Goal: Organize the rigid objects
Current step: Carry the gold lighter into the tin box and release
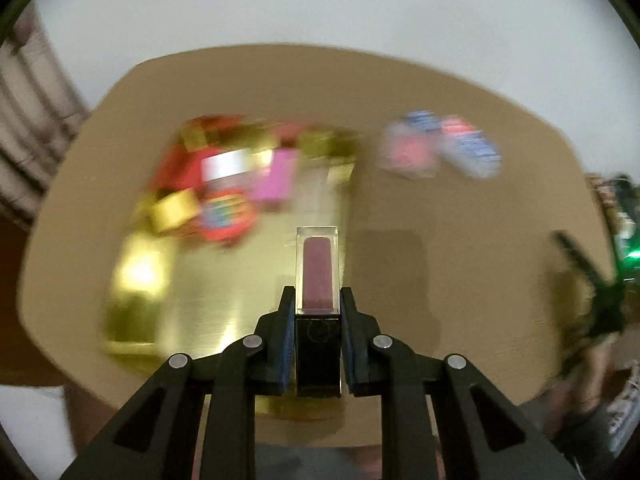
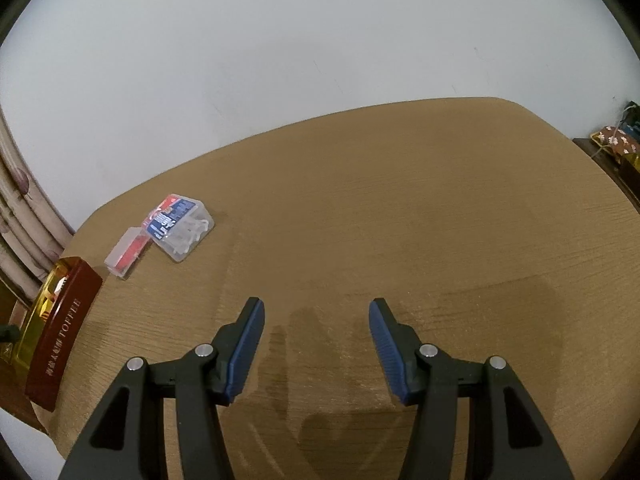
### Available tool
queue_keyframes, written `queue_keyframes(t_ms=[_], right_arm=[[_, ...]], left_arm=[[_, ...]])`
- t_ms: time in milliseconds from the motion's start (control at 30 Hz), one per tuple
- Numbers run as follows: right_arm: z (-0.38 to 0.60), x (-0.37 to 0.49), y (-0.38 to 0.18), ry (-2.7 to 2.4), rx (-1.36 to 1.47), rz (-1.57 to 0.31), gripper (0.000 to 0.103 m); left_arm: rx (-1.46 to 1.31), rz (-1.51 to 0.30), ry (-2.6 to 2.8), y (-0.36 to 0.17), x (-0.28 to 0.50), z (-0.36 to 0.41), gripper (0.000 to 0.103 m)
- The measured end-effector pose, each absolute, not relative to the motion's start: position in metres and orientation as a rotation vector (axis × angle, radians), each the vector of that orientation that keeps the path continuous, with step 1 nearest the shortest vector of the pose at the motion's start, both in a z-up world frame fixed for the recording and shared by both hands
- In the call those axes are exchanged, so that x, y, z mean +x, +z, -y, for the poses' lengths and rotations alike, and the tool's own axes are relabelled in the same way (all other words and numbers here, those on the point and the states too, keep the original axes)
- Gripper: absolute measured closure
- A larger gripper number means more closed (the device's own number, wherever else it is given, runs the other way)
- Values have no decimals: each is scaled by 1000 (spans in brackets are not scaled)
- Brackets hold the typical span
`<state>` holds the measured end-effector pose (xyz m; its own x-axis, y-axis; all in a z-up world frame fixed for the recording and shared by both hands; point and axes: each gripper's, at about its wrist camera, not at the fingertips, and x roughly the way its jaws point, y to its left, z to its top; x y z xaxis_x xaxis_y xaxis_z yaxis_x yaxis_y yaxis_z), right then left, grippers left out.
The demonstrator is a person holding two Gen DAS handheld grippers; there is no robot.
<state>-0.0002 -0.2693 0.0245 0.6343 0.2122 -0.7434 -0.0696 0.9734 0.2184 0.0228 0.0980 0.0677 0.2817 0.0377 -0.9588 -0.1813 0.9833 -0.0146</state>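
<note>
Two left fingers (image 1: 318, 300) clamping lip gloss tube (image 1: 318, 276), right fingers (image 2: 316, 312) apart, empty

**Free room and obstacles on the tabletop**

Ahead of your right gripper (image 2: 316, 344) the tan wooden table (image 2: 440, 220) lies bare. To its left, two small clear plastic boxes (image 2: 160, 236) and a dark red, gold-lined tin (image 2: 64, 332) block passage; the tin's far half is crowded.

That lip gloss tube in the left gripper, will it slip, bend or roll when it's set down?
The lip gloss tube looks like rigid clear plastic with flat square sides, so it probably won't flex or roll. Its glossy faces could slide, though the left gripper clamps its black cap squarely. Stood on end, the tall narrow shape may tip.
</note>
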Motion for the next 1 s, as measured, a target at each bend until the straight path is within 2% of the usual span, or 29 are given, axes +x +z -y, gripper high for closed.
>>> queue_keyframes(t_ms=[167,467,633,667,700,867,1000], right_arm=[[269,1,18,154,164,-888,47],[265,6,11,149,150,-906,47],[265,6,10,150,147,-907,47],[265,6,9,150,146,-908,47],[265,6,9,150,146,-908,47],[265,7,9,152,143,-904,47],[265,7,9,152,143,-903,47]], left_arm=[[-126,-1317,215,42,18,-152,86],[-4,-1366,236,4,28,-172,86],[48,-1351,261,2,32,-176,86],[59,-1351,265,1,33,-177,85],[77,-1349,270,1,34,-175,79],[145,-1318,297,4,28,-170,71],[104,-1276,302,17,17,-166,71]])
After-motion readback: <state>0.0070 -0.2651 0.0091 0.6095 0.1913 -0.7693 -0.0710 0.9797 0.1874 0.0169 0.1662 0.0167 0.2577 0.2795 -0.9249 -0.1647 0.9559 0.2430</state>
